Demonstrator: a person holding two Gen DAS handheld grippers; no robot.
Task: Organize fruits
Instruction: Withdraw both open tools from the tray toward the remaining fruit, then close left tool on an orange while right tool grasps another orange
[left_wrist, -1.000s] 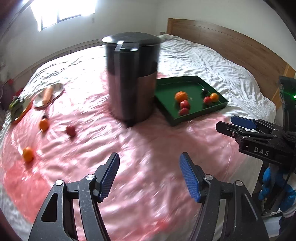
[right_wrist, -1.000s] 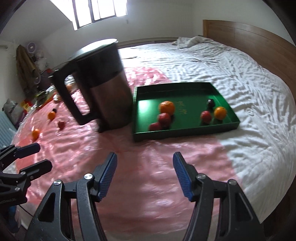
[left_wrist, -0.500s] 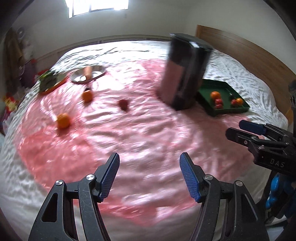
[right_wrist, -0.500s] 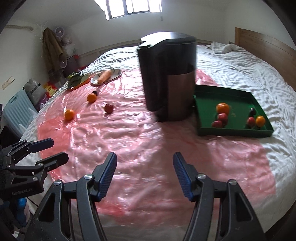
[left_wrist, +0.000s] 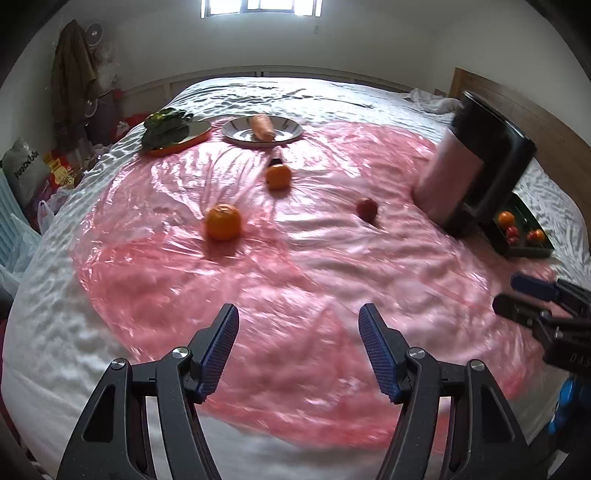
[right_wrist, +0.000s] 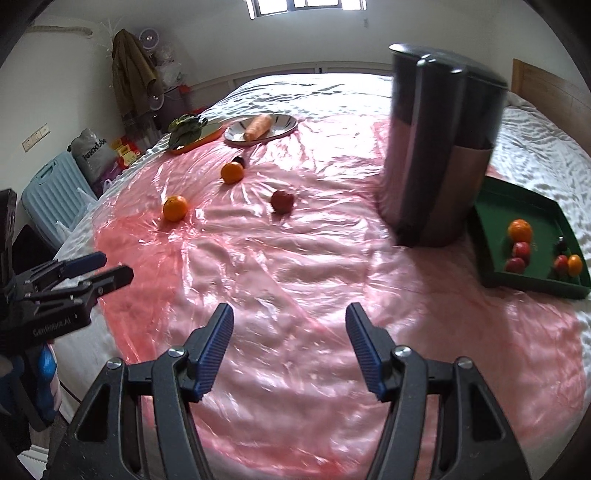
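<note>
on a bed covered with a crinkled pink plastic sheet (left_wrist: 295, 280) over white bedding, the scene runs left to right from the left wrist view. at about ten o'clock lies an orange-rimmed oval dish of dark green leafy vegetables (left_wrist: 171, 129), and just to its right, near twelve o'clock, a shallow silver round plate (left_wrist: 288, 130) holding a pale orange carrot (left_wrist: 263, 126). below the plate a small dark fruit (left_wrist: 275, 161) touches a round orange tangerine (left_wrist: 277, 176); a second, larger-looking orange tangerine (left_wrist: 222, 222) sits apart at eleven o'clock from the left gripper (left_wrist: 297, 347), whose blue-padded fingers stand apart with nothing between them. a small red round fruit (left_wrist: 366, 209) rests alone near one o'clock. further right, at two o'clock, stands a tall black and steel cylindrical kettle (left_wrist: 472, 162), and just behind its base a dark green rectangular tray (left_wrist: 537, 252) holds an orange and several small red and orange fruits. at three o'clock the right gripper (left_wrist: 524, 299) shows side-on.

in the right wrist view, the right gripper (right_wrist: 290, 347) hangs over the sheet at six o'clock, its fingers spread and empty; the left gripper (right_wrist: 101, 267) shows at nine o'clock, the tray (right_wrist: 532, 286) at three o'clock.
</note>
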